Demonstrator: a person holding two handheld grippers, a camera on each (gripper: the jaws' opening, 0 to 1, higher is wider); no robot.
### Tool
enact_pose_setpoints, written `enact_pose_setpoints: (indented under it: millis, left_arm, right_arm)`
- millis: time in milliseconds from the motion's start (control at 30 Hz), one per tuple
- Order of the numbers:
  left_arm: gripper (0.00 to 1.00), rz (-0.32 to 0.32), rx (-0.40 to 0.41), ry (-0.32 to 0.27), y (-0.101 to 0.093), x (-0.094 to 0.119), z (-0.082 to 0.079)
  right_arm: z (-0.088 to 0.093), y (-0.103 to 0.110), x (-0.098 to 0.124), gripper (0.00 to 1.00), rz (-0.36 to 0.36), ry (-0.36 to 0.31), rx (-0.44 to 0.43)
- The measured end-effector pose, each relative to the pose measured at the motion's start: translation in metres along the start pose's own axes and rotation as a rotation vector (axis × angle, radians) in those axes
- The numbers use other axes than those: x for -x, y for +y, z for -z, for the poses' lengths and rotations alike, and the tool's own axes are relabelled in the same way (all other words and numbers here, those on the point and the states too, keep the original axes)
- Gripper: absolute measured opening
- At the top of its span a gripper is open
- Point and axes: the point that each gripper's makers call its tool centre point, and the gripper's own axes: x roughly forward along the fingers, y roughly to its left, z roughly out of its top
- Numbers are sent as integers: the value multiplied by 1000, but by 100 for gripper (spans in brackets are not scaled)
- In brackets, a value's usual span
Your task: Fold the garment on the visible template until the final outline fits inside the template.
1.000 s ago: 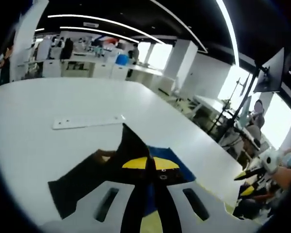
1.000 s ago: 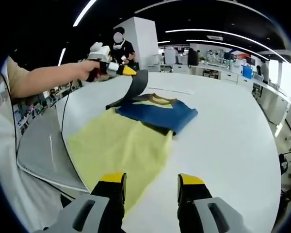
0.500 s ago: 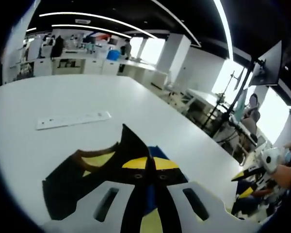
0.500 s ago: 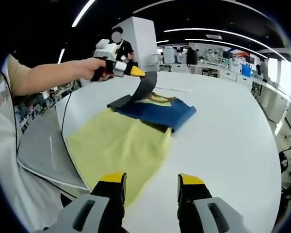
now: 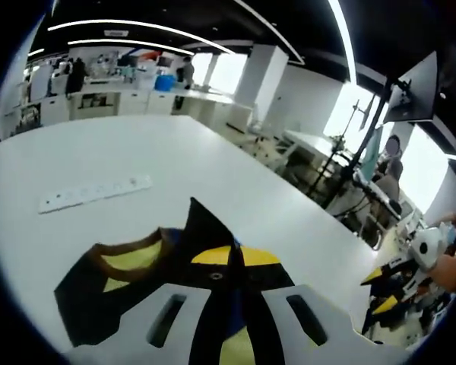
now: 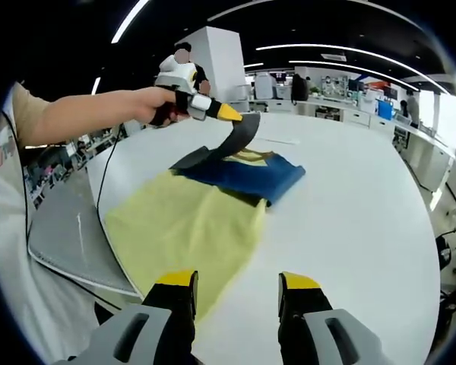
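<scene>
The garment (image 6: 213, 205) lies on the white worktop (image 6: 349, 228), in the middle of the right gripper view. It is mostly pale yellow, with a blue part (image 6: 247, 176) folded across its far end and a dark sleeve (image 6: 239, 141) drawn up off the worktop toward the upper left of that frame. The yellow body spreads toward the lower left, reaching close to the worktop's near edge. No separate outline of a template can be made out under the cloth.

The left gripper (image 6: 229, 112), held in a person's hand (image 6: 161, 103), pinches the raised end of the dark sleeve between its yellow-tipped jaws, which are closed on the cloth. In the left gripper view the same gripper (image 5: 231, 256) rises from the bottom centre, its jaws pressed together with dark fabric (image 5: 205, 228) standing up as a point just above them. Left of the jaws, a brown neckline (image 5: 129, 255) with yellow inside it lies on the worktop.

The right gripper (image 6: 235, 285) sits at the bottom centre of its own view, jaws parted with nothing between them, above the near edge of the yellow cloth and the bare worktop. It also appears at the right edge of the left gripper view (image 5: 386, 289), small and partly cut off.

A flat white strip (image 5: 95, 192) lies on the worktop in the left of the left gripper view, well apart from the garment. A grey sheet (image 6: 68, 239) lies at the left of the right gripper view, beside the yellow cloth.
</scene>
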Motion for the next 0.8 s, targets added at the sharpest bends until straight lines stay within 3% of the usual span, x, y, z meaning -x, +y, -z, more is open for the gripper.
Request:
enact_pose_setpoints:
  millis: [467, 800]
  left_arm:
    - [0, 5, -37, 102, -12, -39, 25]
    - [0, 34, -69, 135, -31, -60, 30]
  right_arm:
    - [6, -9, 8, 40, 18, 6, -13]
    - [8, -13, 10, 40, 22, 8, -22]
